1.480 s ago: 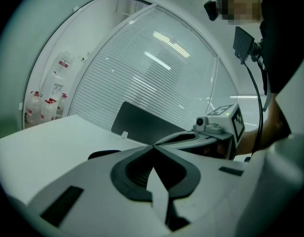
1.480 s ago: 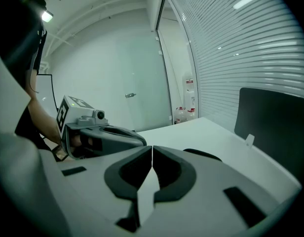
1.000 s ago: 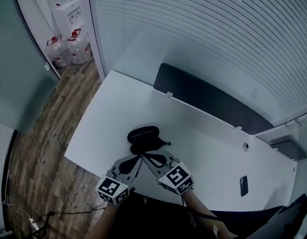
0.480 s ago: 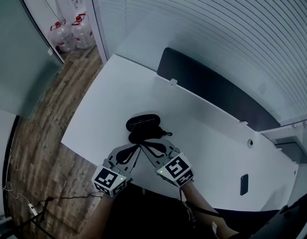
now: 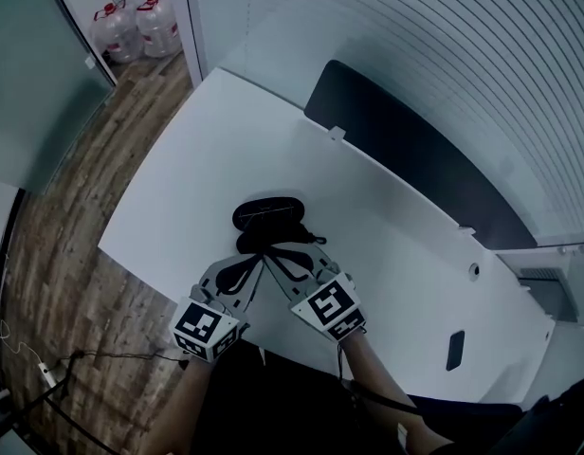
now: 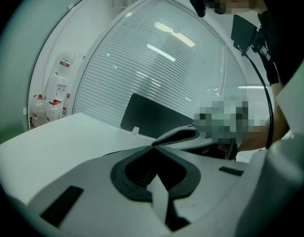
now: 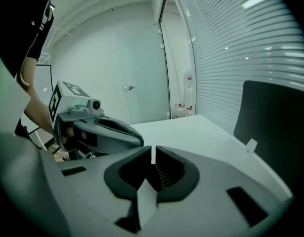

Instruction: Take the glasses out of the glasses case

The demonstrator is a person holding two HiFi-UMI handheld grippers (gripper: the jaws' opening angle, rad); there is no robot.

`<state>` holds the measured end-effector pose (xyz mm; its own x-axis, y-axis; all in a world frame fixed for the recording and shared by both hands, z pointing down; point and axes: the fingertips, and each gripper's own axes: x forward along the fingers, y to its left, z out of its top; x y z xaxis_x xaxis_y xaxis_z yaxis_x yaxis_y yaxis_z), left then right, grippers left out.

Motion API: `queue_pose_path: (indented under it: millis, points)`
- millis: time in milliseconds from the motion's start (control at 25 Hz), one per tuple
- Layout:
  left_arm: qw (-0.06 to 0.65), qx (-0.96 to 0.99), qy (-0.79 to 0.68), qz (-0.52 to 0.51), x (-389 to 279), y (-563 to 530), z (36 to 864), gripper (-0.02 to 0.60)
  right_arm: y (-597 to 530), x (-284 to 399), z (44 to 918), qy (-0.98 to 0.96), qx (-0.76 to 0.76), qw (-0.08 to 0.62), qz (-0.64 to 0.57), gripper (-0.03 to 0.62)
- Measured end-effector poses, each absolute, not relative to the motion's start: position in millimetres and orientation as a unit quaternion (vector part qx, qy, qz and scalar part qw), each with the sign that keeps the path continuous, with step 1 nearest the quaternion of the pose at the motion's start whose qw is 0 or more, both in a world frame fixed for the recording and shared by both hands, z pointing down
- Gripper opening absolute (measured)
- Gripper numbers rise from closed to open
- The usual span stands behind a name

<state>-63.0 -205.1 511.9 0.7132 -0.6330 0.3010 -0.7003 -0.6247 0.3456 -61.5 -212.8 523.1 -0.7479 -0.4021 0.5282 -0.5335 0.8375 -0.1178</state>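
Note:
The black glasses case (image 5: pixel 266 214) lies on the white desk (image 5: pixel 207 150) and shows as two dark oval halves, one behind the other. I cannot make out the glasses themselves. My left gripper (image 5: pixel 260 258) and right gripper (image 5: pixel 271 254) come in side by side from the desk's near edge. Their tips converge just at the case's near side, and whether they touch it I cannot tell. In both gripper views the jaws meet with nothing between them, on the left gripper (image 6: pixel 153 145) and the right gripper (image 7: pixel 153 148). The jaws hide the case there.
A black panel (image 5: pixel 415 154) stands along the desk's far edge, with window blinds behind it. A dark phone (image 5: pixel 454 349) lies at the desk's right end. Water bottles (image 5: pixel 140 25) stand on the wooden floor at the far left.
Both grippers have sunk toward the desk and drawn a little closer to the case's near side. The head camera has shifted, so the whole scene sits higher in the view.

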Motion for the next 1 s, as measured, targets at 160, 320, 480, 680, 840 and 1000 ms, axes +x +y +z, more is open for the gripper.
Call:
queue_pose_path:
  millis: [160, 320, 480, 680, 840, 1000]
  points:
    - [0.228, 0.897, -0.369, 0.08, -62, -214, 524, 0.009, -223, -60, 535, -0.92, 0.254, 0.272, 0.123, 0.029]
    - [0.236, 0.894, -0.372, 0.079, -60, -220, 534, 0.009, -231, -57, 544, -0.915, 0.253, 0.29, 0.118, 0.047]
    - [0.235, 0.894, -0.371, 0.086, -59, -226, 542, 0.009, -237, -55, 553, -0.911, 0.249, 0.313, 0.105, 0.057]
    - [0.246, 0.89, -0.37, 0.102, -58, -229, 557, 0.009, -244, -55, 568, -0.904, 0.234, 0.346, 0.087, 0.075]
    - [0.258, 0.887, -0.368, 0.103, -56, -232, 567, 0.009, -248, -53, 577, -0.894, 0.227, 0.381, 0.061, 0.075]
    - [0.266, 0.884, -0.371, 0.101, -54, -238, 573, 0.009, -254, -51, 587, -0.889, 0.22, 0.398, 0.057, 0.084]
